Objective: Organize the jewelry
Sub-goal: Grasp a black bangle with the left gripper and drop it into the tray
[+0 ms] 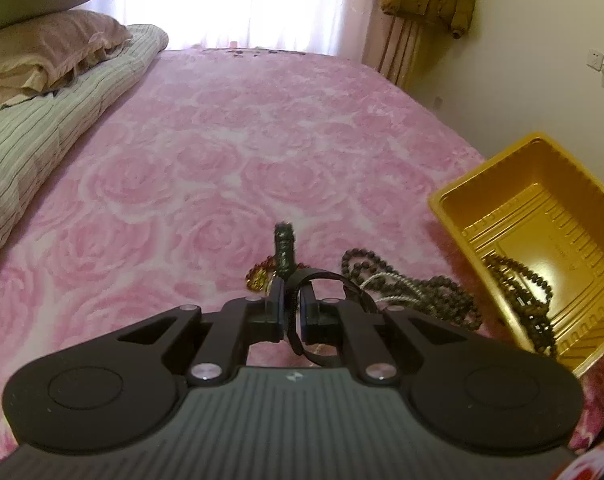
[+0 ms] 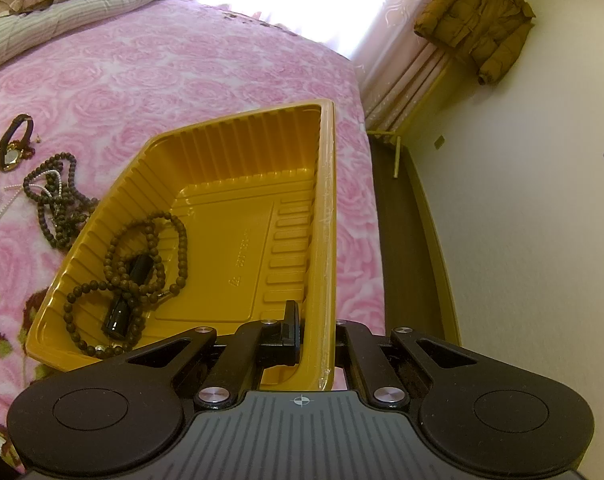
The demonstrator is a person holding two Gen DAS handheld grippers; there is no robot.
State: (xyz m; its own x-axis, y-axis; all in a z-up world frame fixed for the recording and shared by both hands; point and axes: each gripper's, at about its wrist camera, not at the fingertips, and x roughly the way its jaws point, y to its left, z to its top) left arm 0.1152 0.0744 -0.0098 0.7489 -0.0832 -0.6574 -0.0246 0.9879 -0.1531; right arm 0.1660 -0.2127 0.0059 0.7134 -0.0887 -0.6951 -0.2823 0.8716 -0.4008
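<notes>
One bead necklace (image 2: 142,272) lies in the gold tray (image 2: 238,144); left gripper (image 1: 290,300) jaws pinch a black strap (image 1: 321,276), right gripper (image 2: 315,328) jaws clamp the tray's wall; more beads (image 2: 58,200) remain on the bed (image 1: 222,140).

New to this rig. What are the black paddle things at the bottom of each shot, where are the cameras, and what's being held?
Those are two handheld grippers, one in each of a person's hands; each carries a fisheye camera that looks along its own fingers. In the left view, the left gripper is shut on a black strap above a pink bedspread. Dark bead strings lie beside it. In the right view, the right gripper is shut on the wall of a yellow tray, which already holds a bead necklace.
</notes>
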